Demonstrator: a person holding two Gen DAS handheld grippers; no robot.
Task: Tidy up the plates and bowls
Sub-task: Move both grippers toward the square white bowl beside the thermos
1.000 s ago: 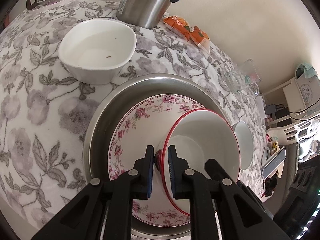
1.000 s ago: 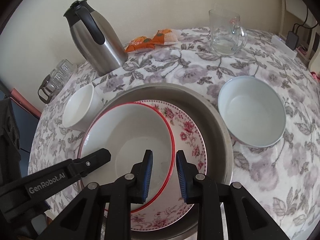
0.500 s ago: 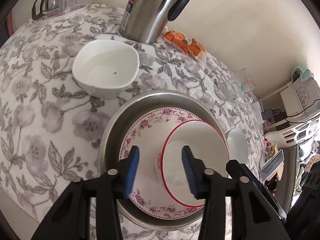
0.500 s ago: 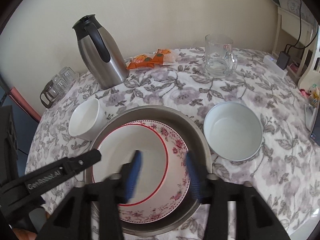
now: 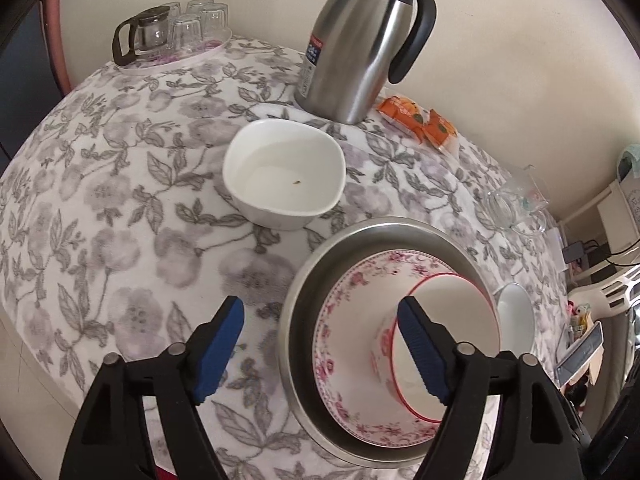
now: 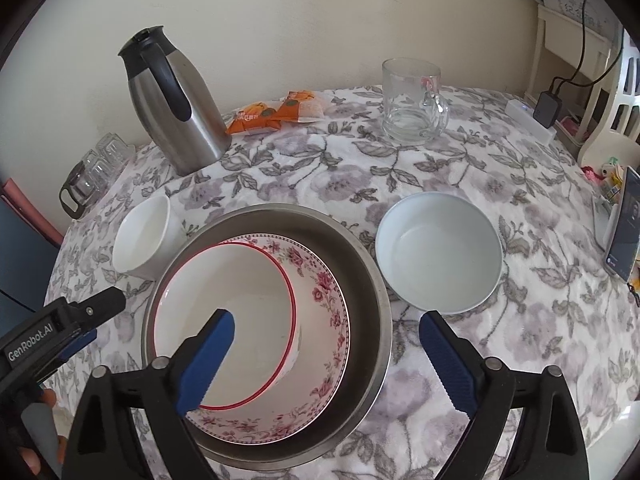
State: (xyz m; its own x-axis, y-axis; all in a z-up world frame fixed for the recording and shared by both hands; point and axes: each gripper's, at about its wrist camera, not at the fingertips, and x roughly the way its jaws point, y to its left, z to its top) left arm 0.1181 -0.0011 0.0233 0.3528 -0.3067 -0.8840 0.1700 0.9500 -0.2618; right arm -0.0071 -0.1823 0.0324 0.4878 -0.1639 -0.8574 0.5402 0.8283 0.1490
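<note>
My left gripper [image 5: 320,354] and right gripper [image 6: 326,360] both hang above the table with jaws spread wide, gripping nothing. The red-rimmed bowl [image 6: 224,320] sits in the floral plate [image 6: 324,312], which lies inside the steel basin [image 6: 360,264]. I judge that stack started, with two bowls left out: the square white bowl [image 5: 284,178] just left of the basin and the round white bowl [image 6: 438,252] just right. Next I'd close on one rim and nest that bowl in the red-rimmed one.

Home dining room, floral tablecloth [image 6: 460,168], steel thermos jug [image 6: 176,104], glass mug [image 6: 412,100], snack packets [image 6: 276,114]
</note>
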